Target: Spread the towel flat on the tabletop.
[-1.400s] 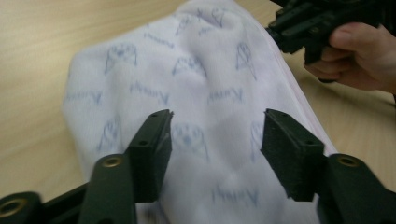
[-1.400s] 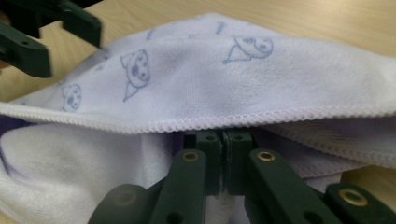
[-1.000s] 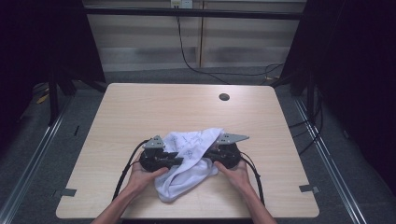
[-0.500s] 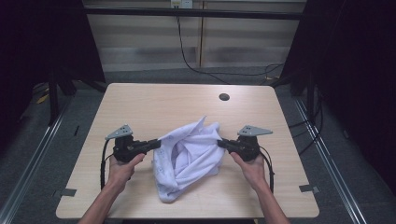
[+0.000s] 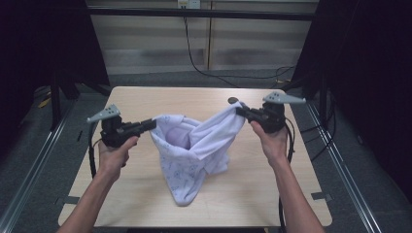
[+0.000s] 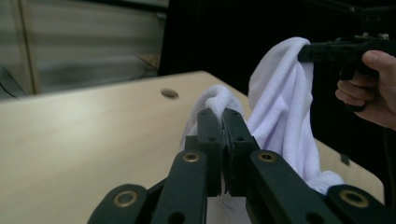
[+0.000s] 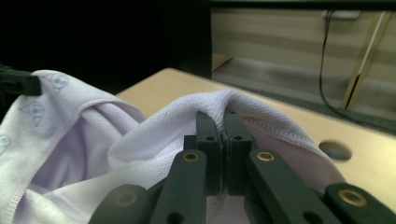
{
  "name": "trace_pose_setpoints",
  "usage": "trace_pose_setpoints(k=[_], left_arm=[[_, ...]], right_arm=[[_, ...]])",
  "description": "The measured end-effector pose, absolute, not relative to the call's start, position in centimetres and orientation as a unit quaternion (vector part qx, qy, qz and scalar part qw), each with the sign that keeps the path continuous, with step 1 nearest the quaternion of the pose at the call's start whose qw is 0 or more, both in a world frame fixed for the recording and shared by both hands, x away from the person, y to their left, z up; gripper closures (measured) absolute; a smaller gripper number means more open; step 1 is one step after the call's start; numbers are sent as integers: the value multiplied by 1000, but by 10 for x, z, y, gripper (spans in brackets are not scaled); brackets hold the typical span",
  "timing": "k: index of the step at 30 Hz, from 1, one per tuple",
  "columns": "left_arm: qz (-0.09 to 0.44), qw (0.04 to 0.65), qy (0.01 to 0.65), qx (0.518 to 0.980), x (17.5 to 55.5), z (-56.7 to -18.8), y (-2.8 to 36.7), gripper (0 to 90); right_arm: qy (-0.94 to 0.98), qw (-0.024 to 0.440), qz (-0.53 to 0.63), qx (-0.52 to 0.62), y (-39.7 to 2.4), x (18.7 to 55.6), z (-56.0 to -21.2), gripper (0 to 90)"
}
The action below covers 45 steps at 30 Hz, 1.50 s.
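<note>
White cloth hangs between my left tongs and right tongs, both clamped on its edges; I should spread evenly, keeping the grip tight.

Cloth hangs between both tongs — above the table.

- The cloth, at the centre of the high view, is white with a faint lilac tint and a scatter of small pale blue printed figures; its hem is stitched in white.
- The table is light wood, pale tan with a fine grain, and has a dark round hole at its upper right.
- The left gripper and right gripper are black, each topped by a grey plate; brass-coloured rivets show on the jaws in the gripper views.
- The floor at the left edge is dark grey.
- The wall along the top is beige, crossed by a black cable.
</note>
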<state>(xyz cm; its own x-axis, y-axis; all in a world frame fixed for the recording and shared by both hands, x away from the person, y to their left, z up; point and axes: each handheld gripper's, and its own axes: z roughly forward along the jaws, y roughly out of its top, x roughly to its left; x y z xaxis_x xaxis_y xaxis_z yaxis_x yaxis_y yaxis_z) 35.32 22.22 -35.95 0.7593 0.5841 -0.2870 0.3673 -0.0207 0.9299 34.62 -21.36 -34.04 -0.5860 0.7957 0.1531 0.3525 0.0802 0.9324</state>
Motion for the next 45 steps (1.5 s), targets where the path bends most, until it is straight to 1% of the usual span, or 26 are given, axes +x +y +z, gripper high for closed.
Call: trace_pose_setpoints(k=[2, 3, 4, 6, 10, 13, 15, 17, 19, 20, 21, 22, 23, 26, 27, 28, 31, 32, 34, 35, 37, 38, 39, 40, 43, 45], left_arm=[[96, 617, 337, 704, 356, -351, 225, 877], [120, 620, 344, 695, 362, -335, 231, 877], [120, 620, 344, 695, 362, -335, 231, 878], [153, 608, 356, 693, 374, -314, 238, 878], [196, 613, 363, 674, 381, -285, 254, 879], [207, 632, 358, 655, 373, -272, 266, 879], [209, 628, 352, 661, 370, -271, 268, 879], [196, 627, 341, 672, 356, -287, 268, 879], [180, 618, 334, 688, 343, -309, 263, 879], [180, 618, 334, 688, 343, -309, 263, 878], [175, 608, 329, 701, 337, -320, 261, 878], [166, 606, 330, 705, 331, -333, 258, 878], [145, 593, 332, 720, 321, -355, 255, 878], [118, 575, 330, 739, 307, -382, 252, 877], [118, 575, 330, 739, 307, -382, 252, 877], [103, 568, 331, 746, 297, -396, 251, 877], [91, 559, 332, 755, 283, -409, 252, 874], [75, 557, 333, 757, 279, -414, 253, 873], [66, 561, 332, 756, 271, -423, 252, 865], [63, 559, 331, 757, 268, -427, 253, 855], [52, 565, 337, 751, 267, -431, 254, 806], [56, 561, 335, 755, 268, -432, 255, 762], [68, 563, 335, 753, 268, -432, 256, 737], [63, 566, 337, 749, 269, -431, 258, 729], [65, 569, 343, 744, 272, -431, 263, 693], [67, 570, 347, 741, 274, -432, 265, 676]], right_arm=[[704, 210, 542, 408, -213, 351, -331, 876], [700, 219, 539, 414, -213, 364, -313, 876], [700, 219, 539, 414, -213, 364, -313, 876], [679, 223, 538, 447, -217, 387, -291, 877], [655, 236, 550, 462, -221, 408, -257, 877], [645, 257, 566, 444, -221, 409, -232, 877], [644, 260, 574, 434, -223, 404, -230, 877], [654, 260, 566, 430, -224, 397, -245, 877], [672, 252, 544, 435, -226, 386, -274, 876], [672, 252, 544, 435, -226, 386, -274, 876], [695, 237, 518, 438, -228, 375, -311, 876], [695, 237, 518, 438, -228, 375, -311, 876], [710, 218, 499, 447, -232, 361, -350, 876], [719, 197, 484, 459, -239, 336, -391, 875], [719, 197, 484, 459, -239, 336, -391, 875], [717, 181, 494, 457, -243, 319, -408, 871], [726, 156, 484, 463, -241, 295, -426, 858], [733, 153, 476, 461, -239, 287, -430, 848], [737, 127, 482, 457, -233, 269, -439, 813], [744, 126, 474, 454, -230, 260, -443, 800], [746, 114, 477, 451, -228, 245, -450, 737], [749, 111, 474, 449, -228, 239, -453, 704], [749, 111, 472, 451, -229, 234, -455, 669], [751, 104, 472, 450, -230, 229, -456, 646], [746, 116, 474, 453, -242, 222, -456, 607], [737, 127, 473, 466, -254, 222, -457, 603]])
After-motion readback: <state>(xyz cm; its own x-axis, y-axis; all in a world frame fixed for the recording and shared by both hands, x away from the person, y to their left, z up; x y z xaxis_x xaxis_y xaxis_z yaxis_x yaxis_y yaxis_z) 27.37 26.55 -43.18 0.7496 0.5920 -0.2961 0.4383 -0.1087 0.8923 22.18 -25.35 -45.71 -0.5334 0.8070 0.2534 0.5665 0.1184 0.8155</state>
